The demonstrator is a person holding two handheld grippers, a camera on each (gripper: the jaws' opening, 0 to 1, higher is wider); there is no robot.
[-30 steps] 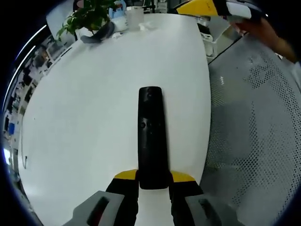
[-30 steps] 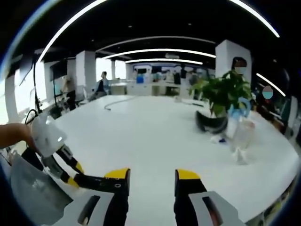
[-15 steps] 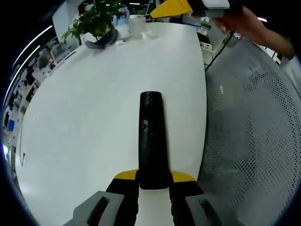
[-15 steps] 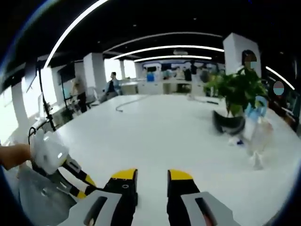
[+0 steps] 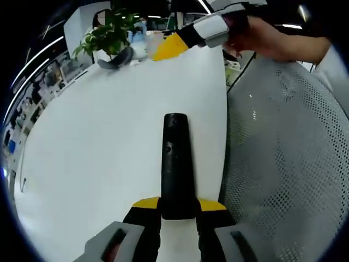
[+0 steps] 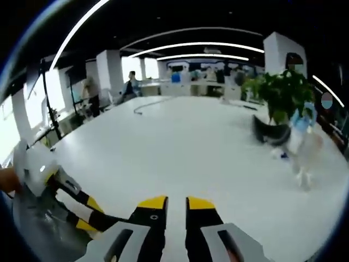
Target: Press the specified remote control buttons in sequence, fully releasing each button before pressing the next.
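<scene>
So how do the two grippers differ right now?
The left gripper is clamped on the black remote; the right gripper holds nothing, its jaws nearly shut. The left stays low over the table; the right is raised above it. Both have yellow-tipped jaws.

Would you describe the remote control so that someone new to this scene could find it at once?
Start from the large white table. Near its edge beside the mesh chair, the left gripper is shut on the remote control. It is a slim black bar, the only dark long object there, far from the potted plant.
</scene>
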